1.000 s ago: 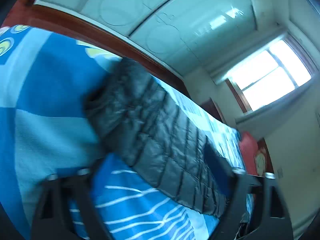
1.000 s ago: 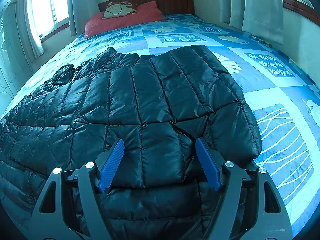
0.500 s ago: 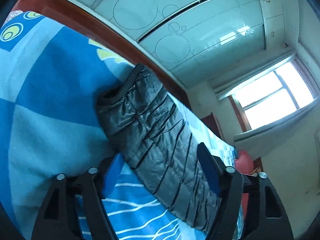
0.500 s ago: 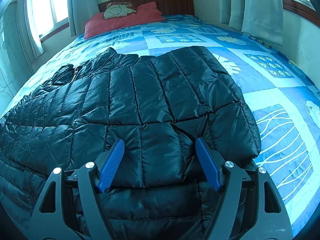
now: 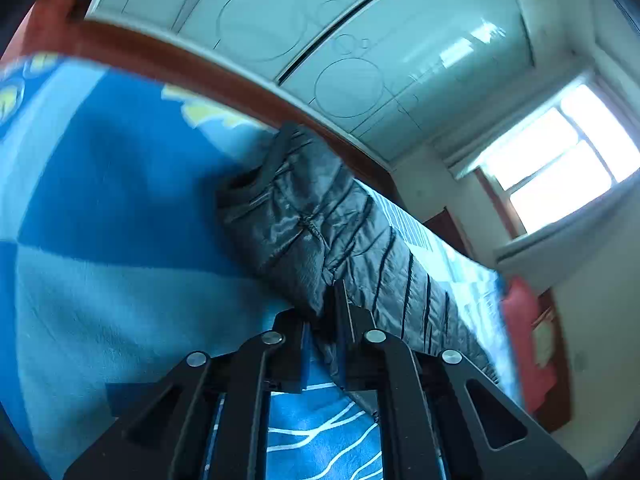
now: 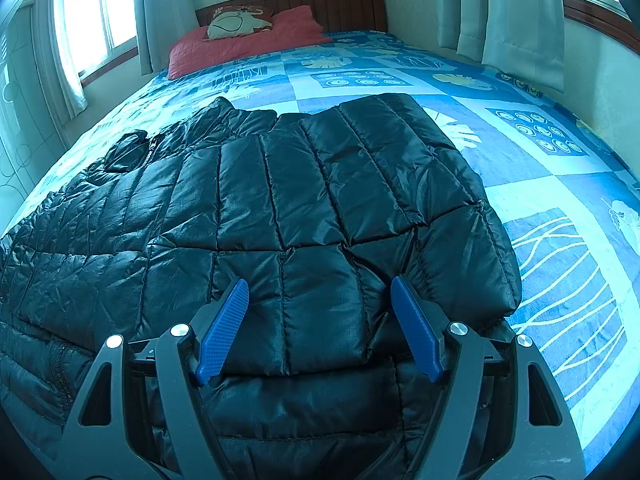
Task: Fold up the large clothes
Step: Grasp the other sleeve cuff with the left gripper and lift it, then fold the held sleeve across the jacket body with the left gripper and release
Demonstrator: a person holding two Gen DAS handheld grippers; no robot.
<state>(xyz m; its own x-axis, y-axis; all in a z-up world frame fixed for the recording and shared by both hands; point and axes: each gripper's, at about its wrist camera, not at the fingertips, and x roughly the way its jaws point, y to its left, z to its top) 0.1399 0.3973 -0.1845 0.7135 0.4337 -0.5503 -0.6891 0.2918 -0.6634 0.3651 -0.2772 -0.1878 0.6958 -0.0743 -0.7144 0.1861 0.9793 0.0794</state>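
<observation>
The left gripper (image 5: 326,320), open a second ago, is now clamped on what looks like the sleeve edge of the black jacket (image 6: 280,208), which lies spread on the bed (image 6: 540,168). The right gripper (image 6: 320,328) hasn't moved: jaws wide, angled down over the jacket.

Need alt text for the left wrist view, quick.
The left gripper is shut on the edge of a black quilted puffer jacket, which lies across a blue patterned bedspread. Behind are a reddish wooden bed frame, pale wardrobe doors and a bright window.
</observation>
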